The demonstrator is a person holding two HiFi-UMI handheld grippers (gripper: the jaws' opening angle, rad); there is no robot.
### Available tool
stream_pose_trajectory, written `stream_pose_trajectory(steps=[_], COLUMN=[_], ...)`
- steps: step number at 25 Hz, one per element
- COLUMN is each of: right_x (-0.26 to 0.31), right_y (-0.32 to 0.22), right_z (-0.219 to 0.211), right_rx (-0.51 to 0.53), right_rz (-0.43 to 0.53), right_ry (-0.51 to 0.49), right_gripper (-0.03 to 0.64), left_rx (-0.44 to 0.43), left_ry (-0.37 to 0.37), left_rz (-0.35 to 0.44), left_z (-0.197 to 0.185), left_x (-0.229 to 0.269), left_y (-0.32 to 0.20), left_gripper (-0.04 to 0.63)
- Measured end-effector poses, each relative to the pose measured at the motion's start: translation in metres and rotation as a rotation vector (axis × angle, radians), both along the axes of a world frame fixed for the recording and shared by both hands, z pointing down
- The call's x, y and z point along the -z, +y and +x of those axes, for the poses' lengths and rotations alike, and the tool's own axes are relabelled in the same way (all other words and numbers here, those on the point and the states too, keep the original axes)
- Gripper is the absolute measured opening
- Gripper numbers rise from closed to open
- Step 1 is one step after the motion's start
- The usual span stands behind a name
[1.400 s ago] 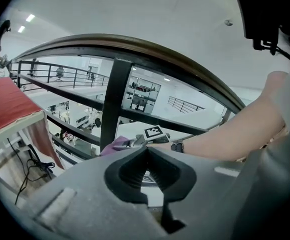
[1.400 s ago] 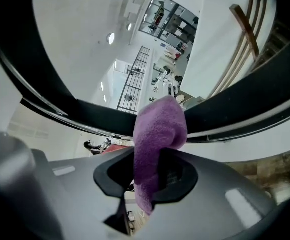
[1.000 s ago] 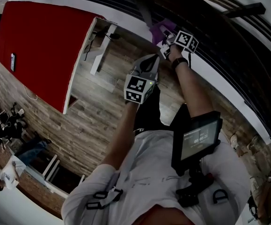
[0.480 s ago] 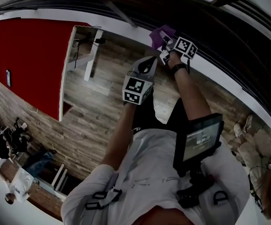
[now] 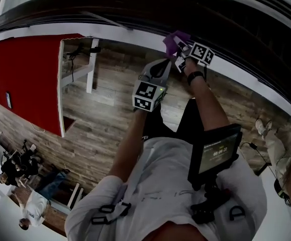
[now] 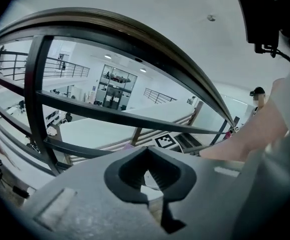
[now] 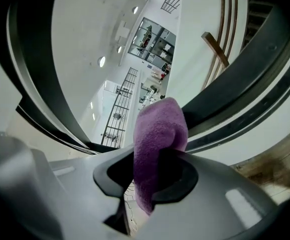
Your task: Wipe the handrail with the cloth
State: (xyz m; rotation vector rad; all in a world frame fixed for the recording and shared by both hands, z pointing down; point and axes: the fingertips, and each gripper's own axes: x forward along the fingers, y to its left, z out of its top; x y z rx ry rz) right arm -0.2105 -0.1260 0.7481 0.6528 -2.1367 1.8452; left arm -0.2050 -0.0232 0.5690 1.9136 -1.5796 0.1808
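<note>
Clearly, a soft purple cloth [image 7: 160,129] is pinched between the jaws of the right gripper [image 5: 180,51]. The jaws are closed tight on it, and a fold of cloth is left poking out past the tips. The cloth is held up high, right next to the long dark curved handrail [image 6: 145,41]. No picture makes it plain whether the two are touching. So the first part of the job looks done: the cloth is picked up and is at the rail. The rubbing along the rail is judged to be just starting or only partly done, and most of the rail seems left to wipe. No clean or dirty patches can be made out on it, so this is only a guess. The left gripper [image 6: 147,179] is held lower, away from the rail, with its jaws shut and nothing held in them. Both grippers, the person's arms [image 5: 205,104], the brown wood plank floor [image 5: 110,119] and a big flat red board [image 5: 24,79] are shown only in the head view. There the cloth is just a small purple spot. The tight grip on the cloth is shown up close only in the right gripper view. The empty jaws and the thin dark bars [image 6: 34,99] under the rail are shown only in the left gripper view.
</note>
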Motion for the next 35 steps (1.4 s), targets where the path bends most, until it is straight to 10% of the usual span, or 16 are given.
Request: stream_pose_trajectory(steps=[35], right_x=[-0.001], right_y=[-0.071], right_z=[0.294], right_rx=[-0.212], right_rz=[0.063], right_ry=[0.034], right_gripper=[0.080], left_rx=[-0.354], left_ry=[0.001], left_rz=[-0.018], left_z=[0.240], left_x=[-0.013], left_y=[-0.067], left_gripper=[-0.002])
